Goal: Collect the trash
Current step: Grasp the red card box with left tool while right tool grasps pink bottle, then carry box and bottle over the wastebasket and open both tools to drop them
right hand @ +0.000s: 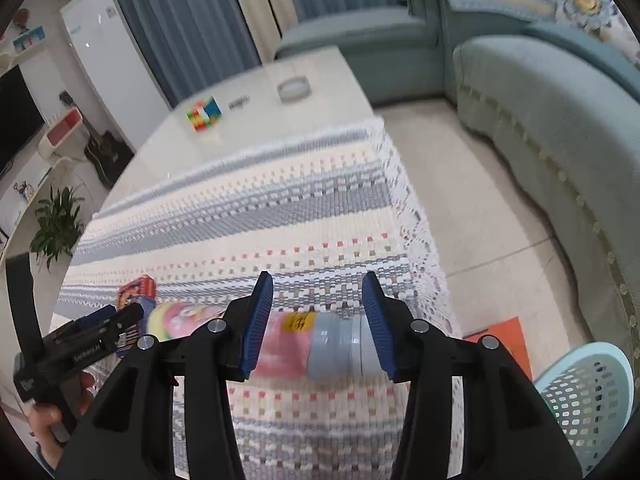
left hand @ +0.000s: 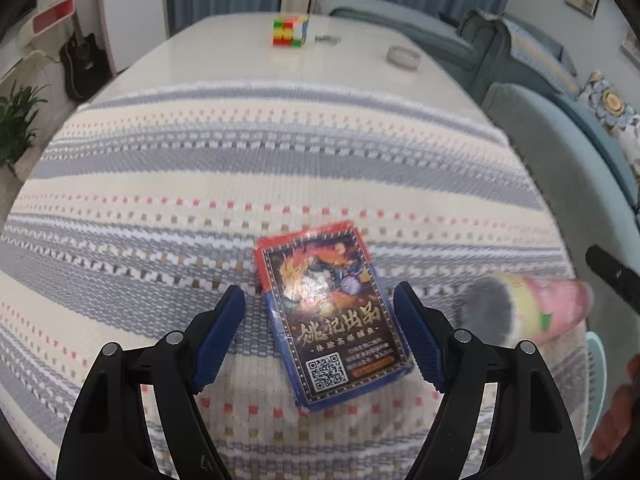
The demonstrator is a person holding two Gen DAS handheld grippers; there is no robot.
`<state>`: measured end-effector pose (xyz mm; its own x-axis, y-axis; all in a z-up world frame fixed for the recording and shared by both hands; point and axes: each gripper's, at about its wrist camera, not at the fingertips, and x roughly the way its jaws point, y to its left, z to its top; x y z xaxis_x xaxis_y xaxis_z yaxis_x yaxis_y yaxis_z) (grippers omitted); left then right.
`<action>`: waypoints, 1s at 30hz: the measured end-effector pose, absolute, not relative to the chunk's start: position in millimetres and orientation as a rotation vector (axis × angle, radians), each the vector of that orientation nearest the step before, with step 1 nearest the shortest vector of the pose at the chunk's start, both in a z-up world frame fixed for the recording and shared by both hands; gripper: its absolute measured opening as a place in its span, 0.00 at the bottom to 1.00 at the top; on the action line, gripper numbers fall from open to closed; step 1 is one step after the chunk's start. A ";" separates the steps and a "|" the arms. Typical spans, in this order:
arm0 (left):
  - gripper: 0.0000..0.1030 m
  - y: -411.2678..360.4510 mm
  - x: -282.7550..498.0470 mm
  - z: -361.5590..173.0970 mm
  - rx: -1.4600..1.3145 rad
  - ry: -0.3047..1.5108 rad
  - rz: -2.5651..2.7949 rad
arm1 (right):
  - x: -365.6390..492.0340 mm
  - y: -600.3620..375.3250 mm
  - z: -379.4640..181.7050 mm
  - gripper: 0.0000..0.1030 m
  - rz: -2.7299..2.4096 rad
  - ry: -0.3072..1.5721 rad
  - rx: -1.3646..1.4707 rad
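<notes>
Left tongs [left hand: 320,334] spread wide around a card box [left hand: 334,320] lying flat on the striped tabletop [left hand: 160,184], right tongs [right hand: 318,324] spread around a pink bottle [right hand: 296,346] lying on its side, mesh basket [right hand: 588,396] at right.

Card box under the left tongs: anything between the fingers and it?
Nothing visible. The card box lies flat on the striped cloth, between the open left tongs. The pink bottle lies off to its right, apart from it.
</notes>
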<state>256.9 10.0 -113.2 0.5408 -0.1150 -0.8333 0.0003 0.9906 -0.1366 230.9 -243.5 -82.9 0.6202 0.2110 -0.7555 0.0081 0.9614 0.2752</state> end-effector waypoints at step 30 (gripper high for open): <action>0.59 69.8 178.9 -118.1 -0.083 0.951 -0.218 | 197.3 -113.9 -113.8 0.56 0.397 1.097 0.111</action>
